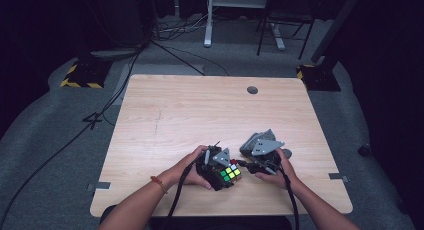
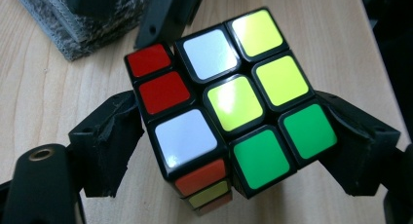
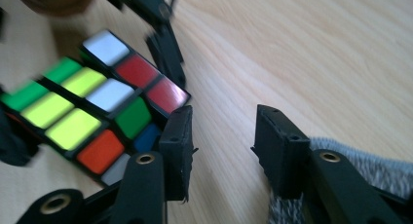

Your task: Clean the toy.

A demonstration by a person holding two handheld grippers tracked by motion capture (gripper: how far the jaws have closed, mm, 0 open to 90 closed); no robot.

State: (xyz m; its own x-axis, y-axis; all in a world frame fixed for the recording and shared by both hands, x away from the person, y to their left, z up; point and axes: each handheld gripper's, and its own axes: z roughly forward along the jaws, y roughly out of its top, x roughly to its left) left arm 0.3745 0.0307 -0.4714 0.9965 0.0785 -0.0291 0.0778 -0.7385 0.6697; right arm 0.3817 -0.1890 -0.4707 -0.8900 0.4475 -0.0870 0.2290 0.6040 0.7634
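A: The cube [image 1: 230, 173] sits at the near edge of the table [image 1: 200, 110], right in front of the person, tucked against the left gripper [image 1: 218, 170].

B: And the left gripper view shows how: the cube [image 2: 229, 107] stands between the two black jaws, one at its white-and-red corner, the other by the green squares. The pads look to be touching its sides, but whether they're really pressing can't be judged from here.

A: How's the puzzle itself doing?

B: Nowhere near solved, judging by that face: yellow, white and green mixed on top, red and white sharing the side. Plenty of turning left.

A: Now the right gripper [image 1: 261, 166]. In its own view its jaws stand apart with bare wood between them. Nothing held.

B: Agreed. The cube [image 3: 95, 109] lies off to the side there, just beside one jaw, and whether that jaw brushes it is hard to tell. A grey cloth [image 3: 363, 168] lies under the other.

A: So the picture is one tool steadying, one free?

B: That's the likely reading. The free gripper would need to take a layer before any twist happens, and it hasn't closed on one yet.
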